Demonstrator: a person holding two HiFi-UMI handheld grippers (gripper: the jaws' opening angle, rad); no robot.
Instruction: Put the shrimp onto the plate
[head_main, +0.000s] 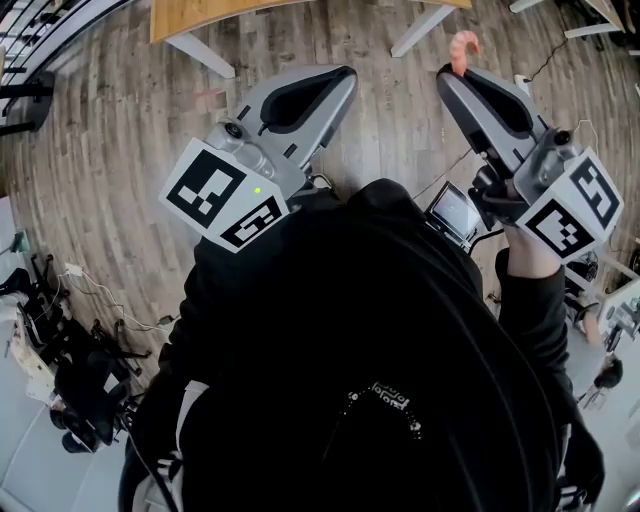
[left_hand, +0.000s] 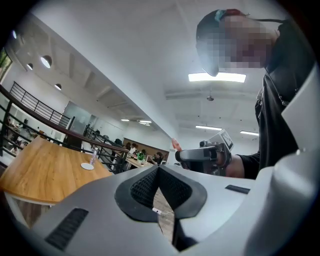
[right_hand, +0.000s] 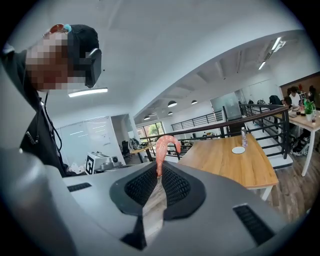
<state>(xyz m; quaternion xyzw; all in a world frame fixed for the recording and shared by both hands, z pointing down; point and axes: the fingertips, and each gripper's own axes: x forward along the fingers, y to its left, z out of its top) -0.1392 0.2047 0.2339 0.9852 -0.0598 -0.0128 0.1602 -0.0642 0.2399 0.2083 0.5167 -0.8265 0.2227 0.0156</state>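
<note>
A pink curled shrimp (right_hand: 165, 147) sticks up from the tip of my right gripper (right_hand: 159, 175), which is shut on its tail end. In the head view the shrimp (head_main: 462, 48) shows above that right gripper (head_main: 450, 75), held up at chest height over the floor. My left gripper (head_main: 343, 75) is raised beside it, shut with nothing in it; its tip (left_hand: 158, 168) closes on air. A small white plate (right_hand: 238, 150) lies on a wooden table (right_hand: 225, 160), far ahead of the shrimp. From the left gripper view the plate (left_hand: 87, 166) lies off to the left.
A clear bottle (right_hand: 243, 137) stands just behind the plate, next to a black railing (right_hand: 260, 117). White table legs (head_main: 200, 52) stand on the wood-plank floor (head_main: 110, 150). Cables and gear (head_main: 80, 380) lie at the left. People sit at a far table (left_hand: 137, 159).
</note>
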